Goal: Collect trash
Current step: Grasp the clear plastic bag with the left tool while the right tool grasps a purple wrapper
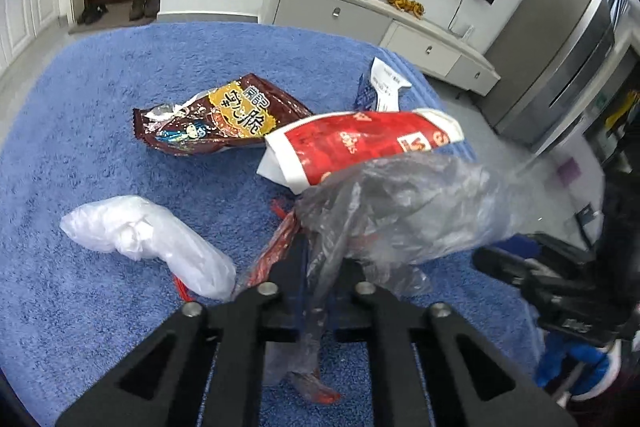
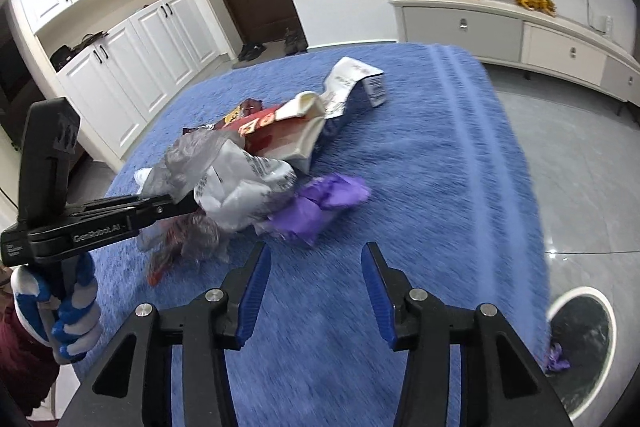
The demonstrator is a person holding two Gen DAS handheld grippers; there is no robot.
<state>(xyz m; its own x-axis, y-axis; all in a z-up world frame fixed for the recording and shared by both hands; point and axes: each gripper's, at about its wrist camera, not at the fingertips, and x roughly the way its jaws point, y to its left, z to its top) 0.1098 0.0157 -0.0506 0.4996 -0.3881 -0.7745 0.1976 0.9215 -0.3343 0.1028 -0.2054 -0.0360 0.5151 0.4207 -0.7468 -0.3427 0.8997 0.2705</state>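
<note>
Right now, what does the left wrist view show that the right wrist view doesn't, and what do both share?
Left wrist only: the left hand-held gripper shut on a clear plastic bag, a white bag, the whole brown snack wrapper.

Right wrist only: the open, empty right hand-held gripper, a purple wrapper, the round bin on the floor.

Both: the red and white packet, the blue towel.
</note>
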